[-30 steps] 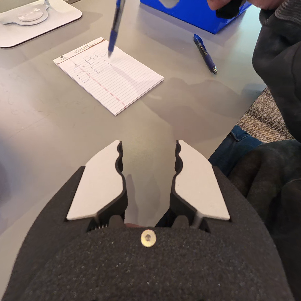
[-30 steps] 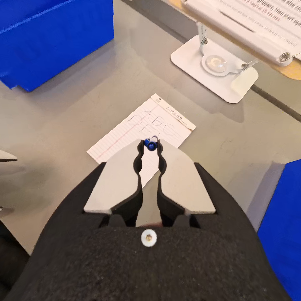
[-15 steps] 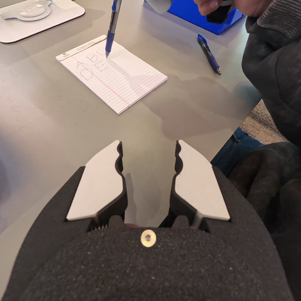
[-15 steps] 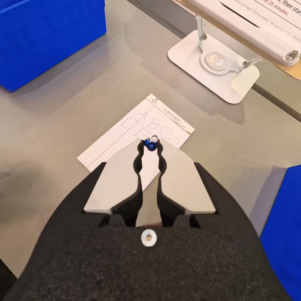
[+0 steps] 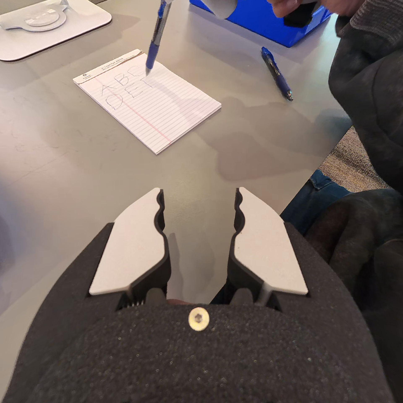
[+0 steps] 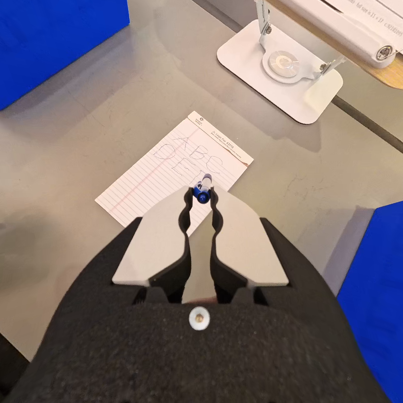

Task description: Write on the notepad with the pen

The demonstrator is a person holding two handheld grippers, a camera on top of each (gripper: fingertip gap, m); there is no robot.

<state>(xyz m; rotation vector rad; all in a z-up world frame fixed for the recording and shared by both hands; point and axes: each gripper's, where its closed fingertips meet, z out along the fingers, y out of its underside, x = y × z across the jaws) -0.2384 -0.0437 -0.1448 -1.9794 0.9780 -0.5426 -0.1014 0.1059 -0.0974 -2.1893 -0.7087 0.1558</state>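
Left wrist view. Left gripper [image 5: 199, 192] over the grey table [image 5: 65, 174], fingers spread apart with nothing between them. Ahead lies the notepad [image 5: 157, 106], flat on the table and turned at an angle, white lined paper with a red margin line and handwriting near its top. A blue pen [image 5: 156, 41] comes down steeply from above, tip on or just above the page beside the writing; contact not certain. Second blue pen [image 5: 276, 73] lies on the table to the right, well apart from the notepad. Blue bin [image 5: 272, 30] at the far edge. White stand base [image 5: 54, 32] at far left. A person's dark sleeve [image 5: 370, 87] along the right side.

Right wrist view. Right gripper [image 6: 201, 193] clenched on the pen [image 6: 202, 192], seen end-on at the fingertips, barrel pointing down at the notepad [image 6: 174, 170]. Tip hidden behind the barrel. White stand [image 6: 283, 72] beyond the notepad; blue bin [image 6: 54, 43] far left, another blue bin [image 6: 375, 283] at right.
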